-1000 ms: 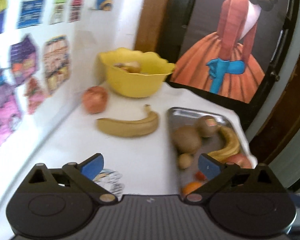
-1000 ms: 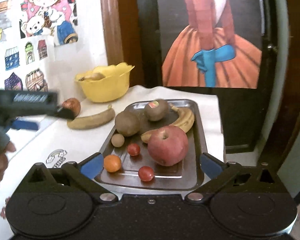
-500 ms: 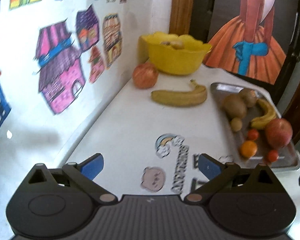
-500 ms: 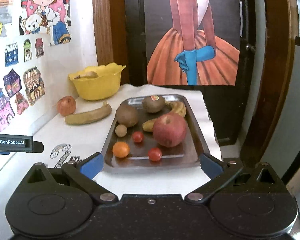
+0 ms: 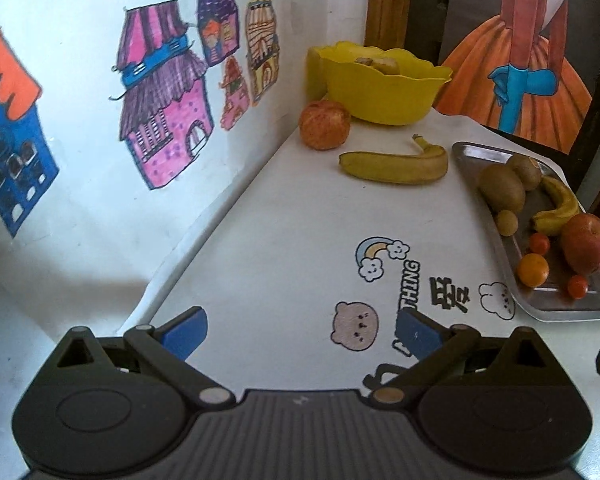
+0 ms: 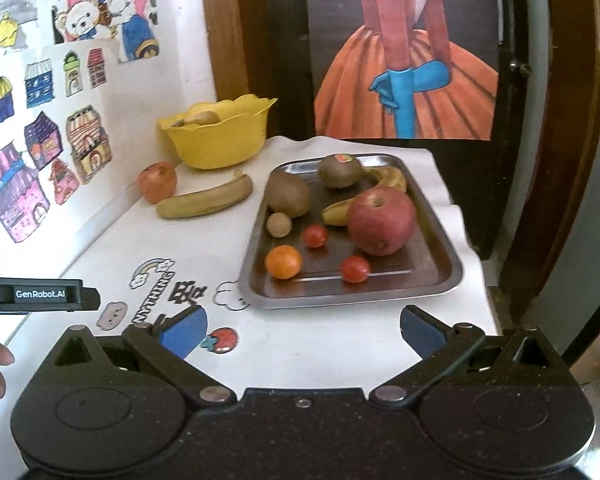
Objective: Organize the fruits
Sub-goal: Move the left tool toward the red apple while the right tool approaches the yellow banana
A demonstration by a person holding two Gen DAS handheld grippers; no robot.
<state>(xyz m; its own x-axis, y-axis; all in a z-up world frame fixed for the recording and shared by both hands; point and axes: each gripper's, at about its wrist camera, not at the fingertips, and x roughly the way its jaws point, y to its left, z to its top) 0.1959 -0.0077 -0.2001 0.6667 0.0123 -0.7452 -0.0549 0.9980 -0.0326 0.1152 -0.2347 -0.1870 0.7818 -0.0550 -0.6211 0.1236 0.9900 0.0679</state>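
Note:
A steel tray (image 6: 436, 276) (image 5: 556, 312) on the white table holds a red apple (image 6: 381, 220), two kiwis (image 6: 288, 199), a banana (image 6: 390, 178), an orange (image 6: 283, 261), two cherry tomatoes (image 6: 355, 269) and a small round brown fruit (image 6: 279, 224). A loose banana (image 5: 394, 166) (image 6: 204, 202) and an apple (image 5: 324, 124) (image 6: 157, 182) lie on the table by a yellow bowl (image 5: 380, 84) (image 6: 220, 136) holding fruit. My left gripper (image 5: 302, 334) is open and empty over the near table. My right gripper (image 6: 302, 330) is open and empty, just short of the tray's near edge.
A wall with house drawings (image 5: 160, 100) runs along the table's left side. Stickers (image 5: 380, 256) mark the tabletop. A dark door with a dress poster (image 6: 404, 60) stands behind the table. The table's right edge drops off beside the tray.
Both grippers have pulled back from the fruit toward the near end of the table. The left one drew back far and turned left. Nothing was grasped.

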